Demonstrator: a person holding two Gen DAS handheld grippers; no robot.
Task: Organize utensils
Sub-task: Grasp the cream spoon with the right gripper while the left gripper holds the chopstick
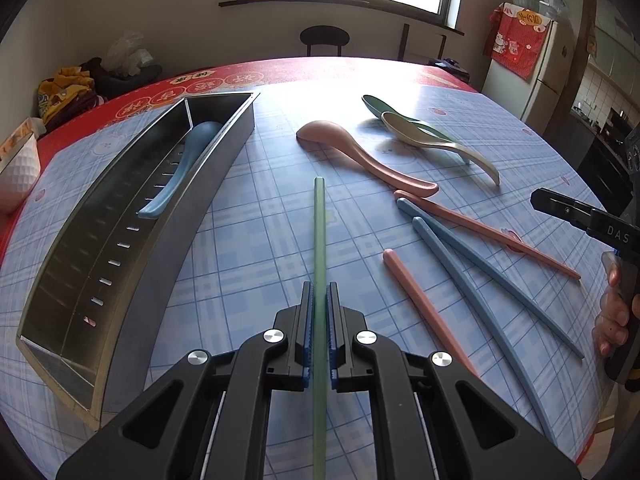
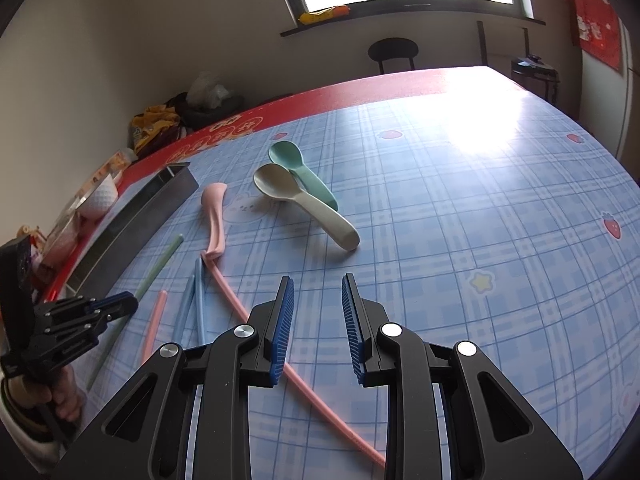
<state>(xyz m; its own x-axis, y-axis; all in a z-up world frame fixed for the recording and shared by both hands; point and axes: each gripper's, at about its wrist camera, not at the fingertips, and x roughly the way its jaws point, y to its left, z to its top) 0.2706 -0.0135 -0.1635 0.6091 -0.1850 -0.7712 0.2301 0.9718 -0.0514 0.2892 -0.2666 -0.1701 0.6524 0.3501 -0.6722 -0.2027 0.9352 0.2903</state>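
Note:
My left gripper (image 1: 319, 286) is shut on a green chopstick (image 1: 319, 220), held just above the blue checked tablecloth to the right of a long metal tray (image 1: 192, 216). A blue spoon (image 1: 184, 160) lies in the tray's far end. Loose on the cloth are a pink spoon (image 1: 360, 152), a beige spoon (image 1: 432, 140) lying over a green spoon (image 1: 376, 106), two pink chopsticks (image 1: 480, 228) and two blue chopsticks (image 1: 480, 264). My right gripper (image 2: 317, 280) hovers open over the cloth with nothing between its fingers. One pink chopstick (image 2: 240, 308) runs under its left finger.
A white bowl (image 1: 16, 168) stands on the red table border left of the tray. A pile of clothes (image 1: 68, 92) and a black chair (image 1: 324, 38) sit beyond the far edge. A fridge (image 1: 548, 64) stands at the right. A hand (image 1: 612, 320) holds the right gripper's handle.

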